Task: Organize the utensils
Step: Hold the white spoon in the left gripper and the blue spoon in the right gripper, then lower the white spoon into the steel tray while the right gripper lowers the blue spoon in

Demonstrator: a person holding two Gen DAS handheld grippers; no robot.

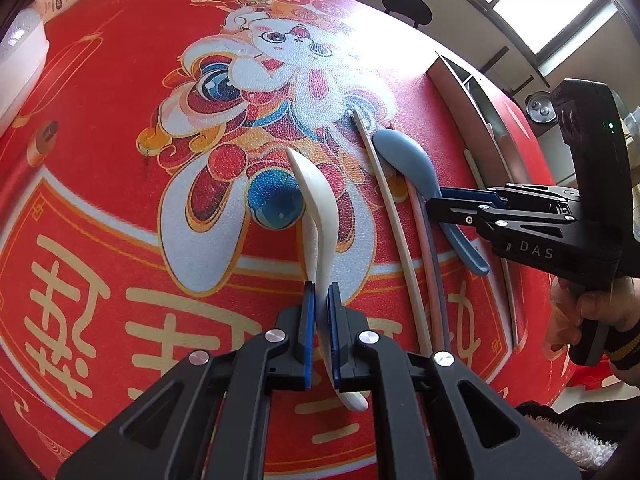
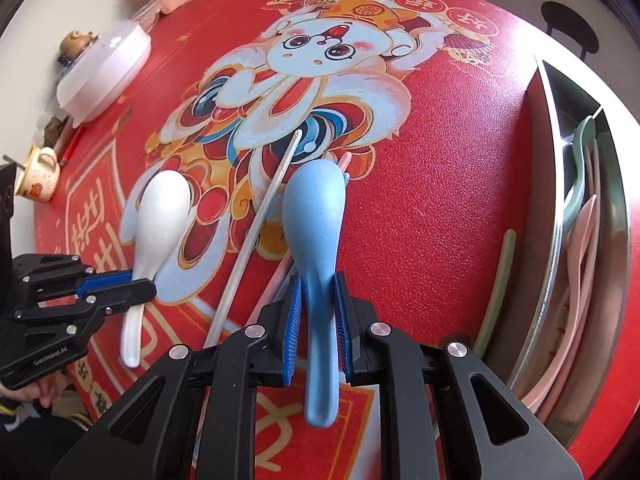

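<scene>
Letters "DAS" mark the right gripper (image 1: pixel 434 207), clamped on 1 blue spoon (image 2: pixel 314 216); the left gripper (image 1: pixel 319 294) pinches 1 white spoon (image 1: pixel 316 208).

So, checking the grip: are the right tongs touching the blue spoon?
Touching. The right wrist view shows the right tongs with both pads pressed against the blue spoon handle.

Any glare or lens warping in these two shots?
Left wrist view: bright window washes out the red printed table mat near it, and the fisheye bows the mat. Right wrist view: even light, a glint on the metal utensil tray, same bowing.
</scene>
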